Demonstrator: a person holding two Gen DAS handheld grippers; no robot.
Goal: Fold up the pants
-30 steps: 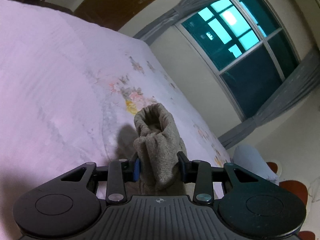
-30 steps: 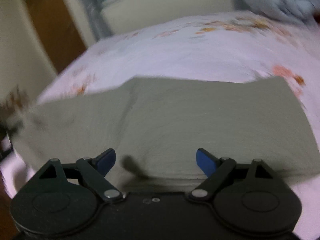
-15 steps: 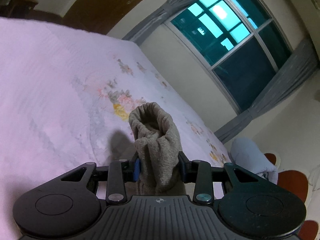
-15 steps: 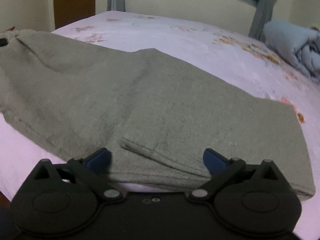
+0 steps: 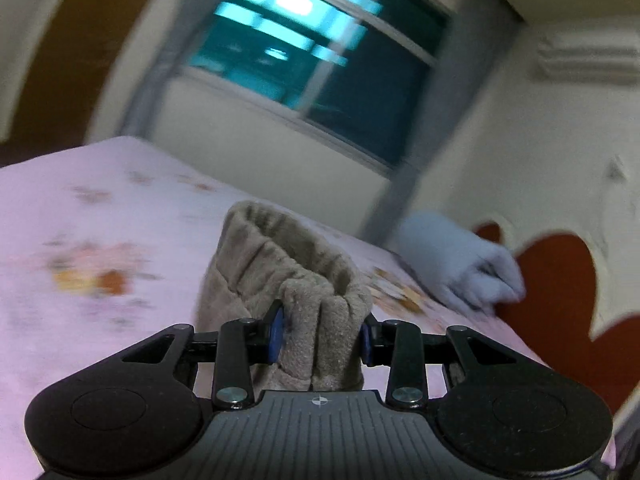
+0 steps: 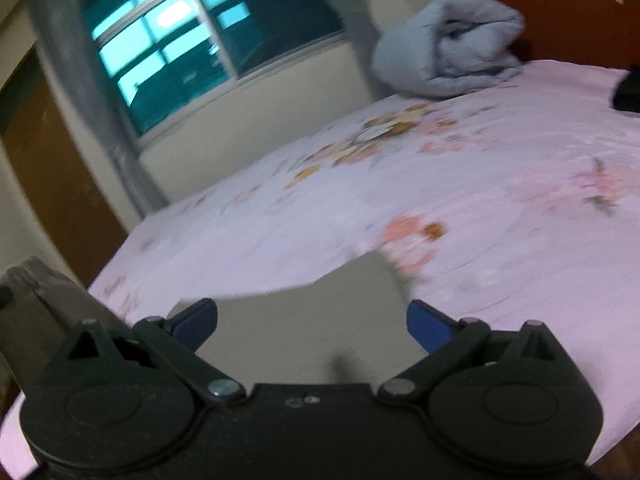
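Note:
The grey-beige pants (image 6: 304, 328) lie on the pink flowered bed sheet (image 6: 480, 200). My left gripper (image 5: 320, 336) is shut on the bunched elastic waistband of the pants (image 5: 288, 264), which stands up between its blue pads. My right gripper (image 6: 312, 320) is open and empty, its jaws wide apart just above the flat pants fabric. The raised waistband end shows at the left edge of the right wrist view (image 6: 36, 292).
A rolled pale-blue blanket (image 6: 448, 44) lies at the head of the bed, also in the left wrist view (image 5: 452, 256). A window with grey curtains (image 6: 168, 40) is behind the bed. A red headboard (image 5: 560, 300) is at the right.
Both views have swung upward and are blurred. The left gripper has lifted and turned with the waistband still held. The right gripper has moved, so less of the pants shows under it.

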